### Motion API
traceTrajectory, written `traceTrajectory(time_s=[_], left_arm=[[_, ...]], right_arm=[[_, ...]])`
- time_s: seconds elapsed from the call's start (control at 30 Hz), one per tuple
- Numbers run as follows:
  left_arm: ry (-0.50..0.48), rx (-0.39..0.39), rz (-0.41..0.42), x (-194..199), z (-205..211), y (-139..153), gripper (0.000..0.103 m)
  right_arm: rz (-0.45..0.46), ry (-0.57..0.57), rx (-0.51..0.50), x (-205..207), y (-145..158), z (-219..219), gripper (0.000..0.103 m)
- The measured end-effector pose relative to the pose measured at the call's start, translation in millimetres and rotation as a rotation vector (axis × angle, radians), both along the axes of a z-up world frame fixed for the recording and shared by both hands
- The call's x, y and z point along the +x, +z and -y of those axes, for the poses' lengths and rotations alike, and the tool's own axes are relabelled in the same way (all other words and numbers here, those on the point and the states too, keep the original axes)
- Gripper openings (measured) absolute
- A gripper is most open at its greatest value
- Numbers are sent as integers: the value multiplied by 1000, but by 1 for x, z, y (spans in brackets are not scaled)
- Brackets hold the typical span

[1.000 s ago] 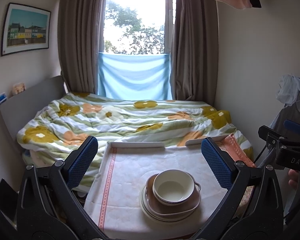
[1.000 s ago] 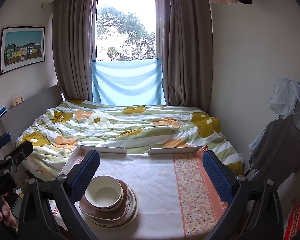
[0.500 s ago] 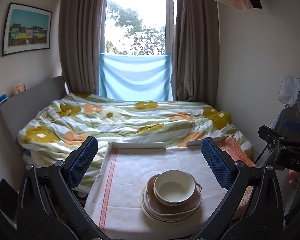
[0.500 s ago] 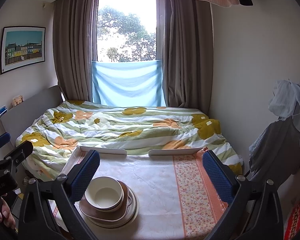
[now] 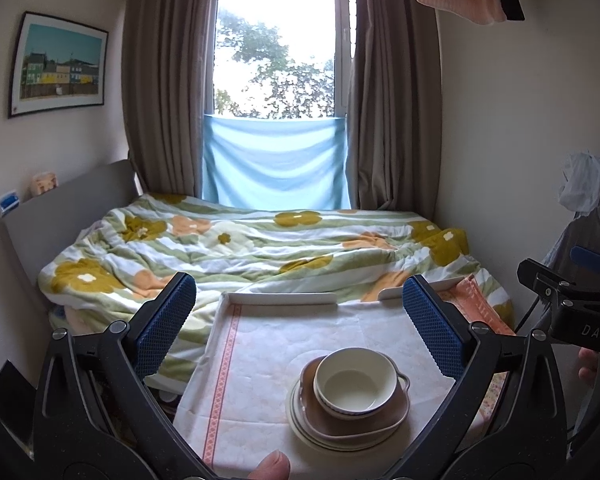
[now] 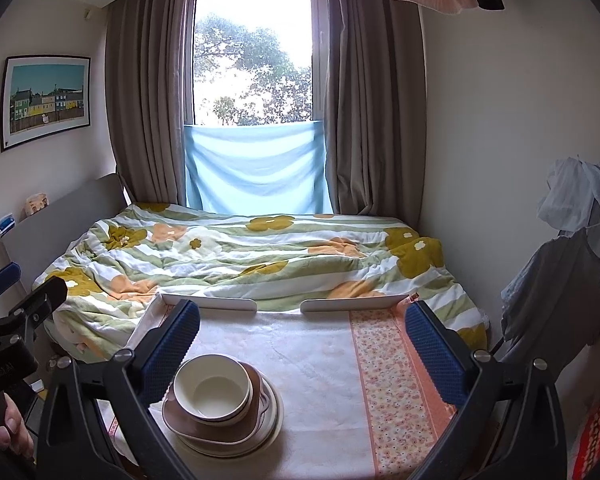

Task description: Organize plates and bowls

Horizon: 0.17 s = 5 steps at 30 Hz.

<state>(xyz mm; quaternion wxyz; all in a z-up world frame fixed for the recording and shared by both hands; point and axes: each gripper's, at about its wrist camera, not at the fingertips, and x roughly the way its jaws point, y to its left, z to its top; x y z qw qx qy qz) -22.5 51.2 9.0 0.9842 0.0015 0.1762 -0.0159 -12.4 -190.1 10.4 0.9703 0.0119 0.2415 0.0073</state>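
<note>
crockery sits stacked low in both views: a cream bowl (image 5: 353, 385) nested on a brown dish (image 5: 384, 420) atop pale plates (image 5: 300, 426), on the cloth-covered tabletop (image 5: 260, 360). left hand-held gripper (image 5: 298, 328) hangs above it, fingers spread wide, holding nothing. right hand-held gripper (image 6: 300, 344) likewise spread and empty, stack at lower left by its left finger (image 6: 172, 348).

cloth (image 6: 312, 360) bare right — dish stack (image 6: 220, 404) left

cream bowl (image 5: 354, 385) | brown dish (image 5: 388, 414) | floral green-striped duvet (image 5: 260, 248) | blue tool pads (image 5: 166, 322)
</note>
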Motion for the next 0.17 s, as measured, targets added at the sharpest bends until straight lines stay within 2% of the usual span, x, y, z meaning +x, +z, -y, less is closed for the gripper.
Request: traceTrajectory(time_s=[0.17], left_arm=[[-21,-1,1,8,-1,-3,103]], right_arm=[[-17,-7,5,6,-5,-5,102]])
